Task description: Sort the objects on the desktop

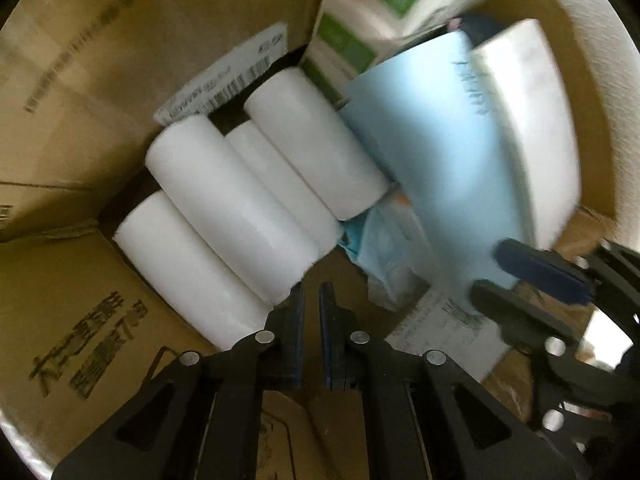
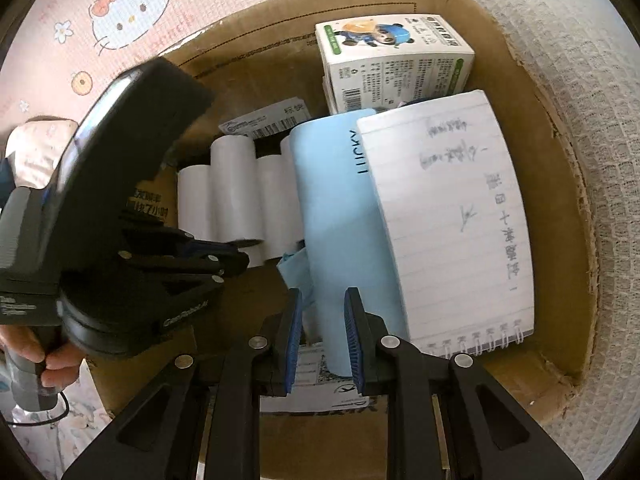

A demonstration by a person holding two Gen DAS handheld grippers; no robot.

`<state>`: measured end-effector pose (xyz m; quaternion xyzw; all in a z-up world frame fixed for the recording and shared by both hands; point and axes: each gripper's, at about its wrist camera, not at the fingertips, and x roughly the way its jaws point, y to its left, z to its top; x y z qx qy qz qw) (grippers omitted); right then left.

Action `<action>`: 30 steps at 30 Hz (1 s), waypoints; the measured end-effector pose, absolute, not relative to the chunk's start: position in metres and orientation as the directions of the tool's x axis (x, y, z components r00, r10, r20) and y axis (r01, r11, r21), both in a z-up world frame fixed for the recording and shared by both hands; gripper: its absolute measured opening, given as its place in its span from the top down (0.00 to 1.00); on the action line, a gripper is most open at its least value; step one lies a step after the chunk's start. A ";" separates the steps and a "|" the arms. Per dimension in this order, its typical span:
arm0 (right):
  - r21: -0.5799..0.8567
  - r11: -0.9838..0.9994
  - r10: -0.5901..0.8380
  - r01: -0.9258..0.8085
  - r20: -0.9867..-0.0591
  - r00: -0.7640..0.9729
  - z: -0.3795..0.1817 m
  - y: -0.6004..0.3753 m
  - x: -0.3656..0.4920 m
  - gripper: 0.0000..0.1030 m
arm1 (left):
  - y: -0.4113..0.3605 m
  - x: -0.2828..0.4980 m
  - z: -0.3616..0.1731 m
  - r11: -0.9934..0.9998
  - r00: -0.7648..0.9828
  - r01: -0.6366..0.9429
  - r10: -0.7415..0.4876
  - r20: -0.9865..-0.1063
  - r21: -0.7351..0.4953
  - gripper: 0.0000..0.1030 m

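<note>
A cardboard box [image 2: 556, 208] holds several white paper rolls [image 1: 224, 200], a light blue booklet [image 2: 340, 220], a spiral notebook [image 2: 452, 220] with handwriting, and a white and green carton [image 2: 392, 60]. My left gripper [image 1: 311, 292] is shut and empty, its tips just in front of the rolls' ends; it shows in the right wrist view [image 2: 236, 252]. My right gripper [image 2: 323, 312] stands part open around the lower end of the blue booklet; whether the pads touch it is unclear. It also shows in the left wrist view [image 1: 516, 272].
A blue crumpled wrapper [image 1: 376, 248] lies on the box floor between the rolls and the booklet. A shipping label [image 1: 228, 80] is on the box wall. Outside the box are a pink cartoon mat [image 2: 120, 20] and a white textured cloth [image 2: 580, 80].
</note>
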<state>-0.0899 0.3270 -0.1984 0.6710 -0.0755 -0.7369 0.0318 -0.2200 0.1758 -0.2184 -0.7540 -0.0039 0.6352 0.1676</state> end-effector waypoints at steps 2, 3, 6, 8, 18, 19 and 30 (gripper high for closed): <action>0.162 -0.986 -0.158 -0.042 -0.983 -0.094 -0.197 0.322 -0.092 0.82 | 0.171 -0.218 -0.201 -0.938 0.153 -0.226 0.232 -0.961 -0.263 0.82; 0.172 -0.984 -0.169 -0.036 -0.981 -0.091 -0.196 0.319 -0.094 0.82 | 0.167 -0.218 -0.192 -0.938 0.130 -0.226 0.239 -0.962 -0.264 0.75; 0.196 -0.980 -0.194 -0.024 -0.978 -0.075 -0.197 0.311 -0.100 0.82 | 0.151 -0.219 -0.166 -0.941 0.041 -0.225 0.249 -0.968 -0.252 0.62; 0.200 -0.980 -0.198 -0.023 -0.978 -0.060 -0.197 0.307 -0.103 0.82 | 0.139 -0.222 -0.153 -0.945 -0.014 -0.236 0.238 -0.971 -0.228 0.62; 0.239 -0.970 -0.242 -0.041 -0.962 0.125 -0.252 0.254 -0.122 0.82 | 0.088 -0.219 -0.132 -0.949 -0.155 -0.237 0.250 -0.956 -0.209 0.93; 0.232 -0.972 -0.236 -0.041 -0.963 0.132 -0.256 0.251 -0.125 0.82 | 0.090 -0.211 -0.136 -0.949 -0.163 -0.244 0.242 -0.957 -0.199 0.94; 0.214 -0.976 -0.214 -0.027 -0.949 0.231 -0.288 0.214 -0.143 0.82 | 0.081 -0.224 -0.130 -0.911 -0.331 -0.347 0.343 -0.879 -0.225 0.96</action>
